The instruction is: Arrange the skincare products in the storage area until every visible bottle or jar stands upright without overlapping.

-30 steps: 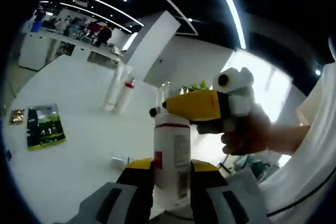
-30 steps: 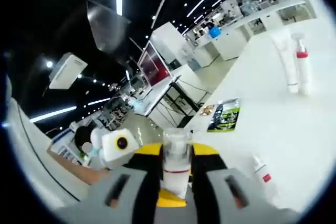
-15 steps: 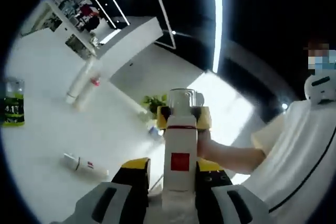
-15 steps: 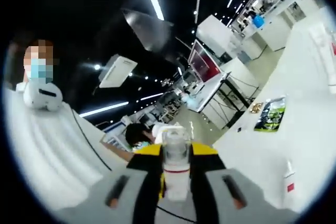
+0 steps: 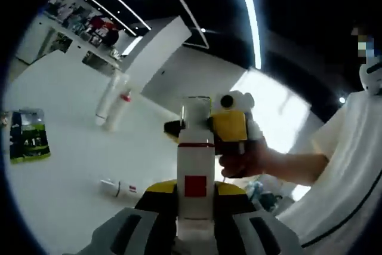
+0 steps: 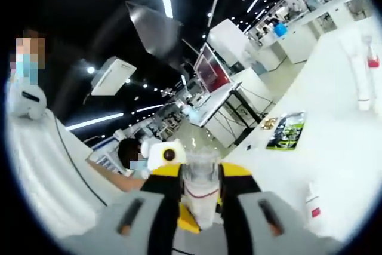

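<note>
White bench (image 5: 71, 171): two bottles (image 5: 113, 101) upright at 10 o'clock, small bottle (image 5: 118, 188) lying flat, unfinished. Left tongs (image 5: 195, 207) clamp the pump bottle (image 5: 195, 174); right tongs (image 6: 200, 198) pinch its cap.

Ceiling light strips (image 5: 248, 13) glare brightly; fisheye edges warp, and details look softly blurred.

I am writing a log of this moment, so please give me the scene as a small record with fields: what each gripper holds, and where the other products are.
held item: white pump bottle with red square label and clear cap
left gripper: shut on the bottle's body
right gripper: shut on the bottle's clear cap end
standing products: two tall white tubes, upright, side by side
lying product: small white tube, flat on the white table
other item: green packet, flat on the table
</note>
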The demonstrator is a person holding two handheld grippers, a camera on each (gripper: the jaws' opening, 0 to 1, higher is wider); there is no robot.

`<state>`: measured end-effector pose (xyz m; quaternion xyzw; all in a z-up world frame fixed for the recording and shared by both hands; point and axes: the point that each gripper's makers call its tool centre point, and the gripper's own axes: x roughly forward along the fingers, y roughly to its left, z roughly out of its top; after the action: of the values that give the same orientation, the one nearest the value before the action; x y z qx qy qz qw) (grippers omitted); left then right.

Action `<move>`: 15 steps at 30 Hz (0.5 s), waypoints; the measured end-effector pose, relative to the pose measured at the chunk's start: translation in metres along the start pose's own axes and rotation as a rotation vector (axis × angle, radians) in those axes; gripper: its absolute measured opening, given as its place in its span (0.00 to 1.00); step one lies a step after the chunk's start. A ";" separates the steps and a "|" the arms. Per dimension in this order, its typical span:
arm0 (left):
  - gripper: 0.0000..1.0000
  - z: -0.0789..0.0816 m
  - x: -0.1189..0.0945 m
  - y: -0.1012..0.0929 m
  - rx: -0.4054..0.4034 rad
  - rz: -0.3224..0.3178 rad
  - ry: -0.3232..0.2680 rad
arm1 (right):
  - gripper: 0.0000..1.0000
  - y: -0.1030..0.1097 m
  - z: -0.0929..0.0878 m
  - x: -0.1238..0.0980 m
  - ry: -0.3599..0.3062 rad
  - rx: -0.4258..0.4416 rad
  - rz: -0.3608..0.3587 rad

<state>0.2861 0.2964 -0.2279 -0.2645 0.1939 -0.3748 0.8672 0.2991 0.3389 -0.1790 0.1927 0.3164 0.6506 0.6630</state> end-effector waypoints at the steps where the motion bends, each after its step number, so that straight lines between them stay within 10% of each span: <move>1: 0.22 0.000 -0.001 0.000 0.014 0.001 0.003 | 0.29 -0.001 -0.002 0.002 0.007 -0.002 -0.021; 9: 0.22 -0.006 -0.004 0.022 0.114 0.167 0.048 | 0.27 -0.026 -0.008 0.009 0.002 0.035 -0.253; 15: 0.23 -0.012 -0.004 0.025 0.167 0.196 0.089 | 0.22 -0.029 -0.013 0.004 -0.012 0.052 -0.297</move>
<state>0.2911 0.3099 -0.2524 -0.1544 0.2250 -0.3146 0.9092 0.3123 0.3384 -0.2083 0.1645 0.3541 0.5359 0.7485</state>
